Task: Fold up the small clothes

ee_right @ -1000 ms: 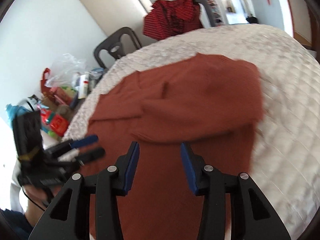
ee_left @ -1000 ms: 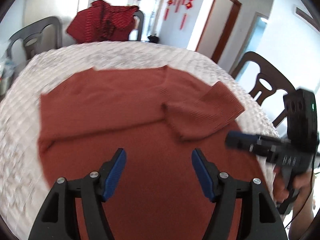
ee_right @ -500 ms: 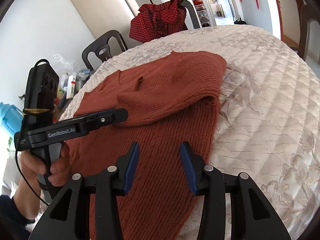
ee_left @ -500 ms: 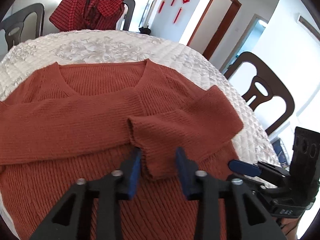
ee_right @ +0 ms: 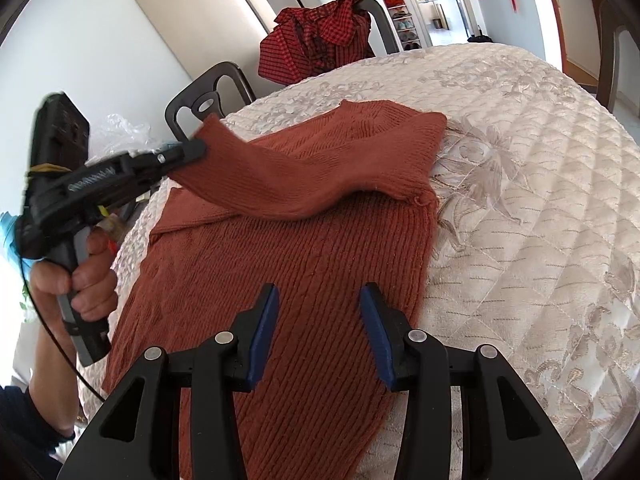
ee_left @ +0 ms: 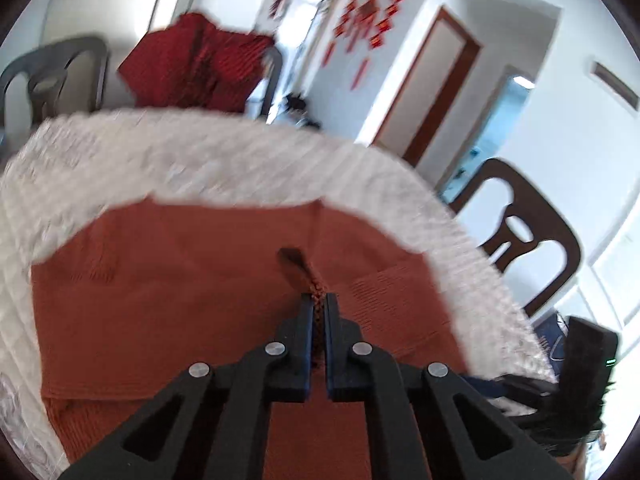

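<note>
A rust-red knit sweater (ee_right: 328,264) lies flat on the quilted white table cover (ee_right: 520,184), also in the left wrist view (ee_left: 168,288). My left gripper (ee_left: 319,300) is shut on the cuff of the sweater's sleeve (ee_right: 280,176) and holds it lifted above the body; it shows in the right wrist view (ee_right: 198,148). My right gripper (ee_right: 316,312) is open and empty, hovering over the sweater's lower body near its right edge.
A red checked garment (ee_right: 320,44) hangs on a dark chair at the table's far side. Another dark chair (ee_left: 520,236) stands to the right of the table. Bags and clutter (ee_right: 120,136) sit beyond the table's left edge.
My left gripper closed on the sleeve cuff and lifted it up and leftward. My right gripper stayed open and shifted little.
</note>
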Demonstrator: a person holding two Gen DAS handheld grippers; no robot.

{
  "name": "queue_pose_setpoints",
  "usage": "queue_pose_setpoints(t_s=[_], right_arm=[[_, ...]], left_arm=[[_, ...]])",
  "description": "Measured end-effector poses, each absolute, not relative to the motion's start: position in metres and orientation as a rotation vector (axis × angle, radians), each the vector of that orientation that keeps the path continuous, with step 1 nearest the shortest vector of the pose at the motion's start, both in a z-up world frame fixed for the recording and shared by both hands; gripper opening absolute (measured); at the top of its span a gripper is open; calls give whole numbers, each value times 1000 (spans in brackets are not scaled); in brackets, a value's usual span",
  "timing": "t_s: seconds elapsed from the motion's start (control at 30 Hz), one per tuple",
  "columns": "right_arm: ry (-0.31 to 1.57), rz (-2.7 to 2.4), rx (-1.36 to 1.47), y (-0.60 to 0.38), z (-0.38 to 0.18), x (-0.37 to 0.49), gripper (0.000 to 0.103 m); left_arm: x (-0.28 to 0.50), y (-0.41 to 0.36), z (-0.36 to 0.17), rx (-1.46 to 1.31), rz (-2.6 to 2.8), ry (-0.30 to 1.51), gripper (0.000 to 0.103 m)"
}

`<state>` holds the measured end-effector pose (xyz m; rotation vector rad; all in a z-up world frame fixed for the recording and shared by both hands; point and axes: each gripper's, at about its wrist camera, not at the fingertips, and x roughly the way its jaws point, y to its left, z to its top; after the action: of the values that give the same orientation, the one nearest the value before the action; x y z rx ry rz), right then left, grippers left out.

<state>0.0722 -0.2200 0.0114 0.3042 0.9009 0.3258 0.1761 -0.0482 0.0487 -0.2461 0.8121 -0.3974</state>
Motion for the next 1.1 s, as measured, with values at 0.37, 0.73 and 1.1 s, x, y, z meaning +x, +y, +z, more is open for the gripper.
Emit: queue_pose_setpoints(t_s=[0.37,0.73,1.1], right_arm=[[907,306,261,-215,12,72,44],[907,301,249,-213,12,72,44],[908,294,236,-212,13,72,44]], left_arm=[[176,-30,33,-276,-350,841,6],[175,-34,93,-255,-445,665,6],[211,-26,25,-269,-352,911,36]])
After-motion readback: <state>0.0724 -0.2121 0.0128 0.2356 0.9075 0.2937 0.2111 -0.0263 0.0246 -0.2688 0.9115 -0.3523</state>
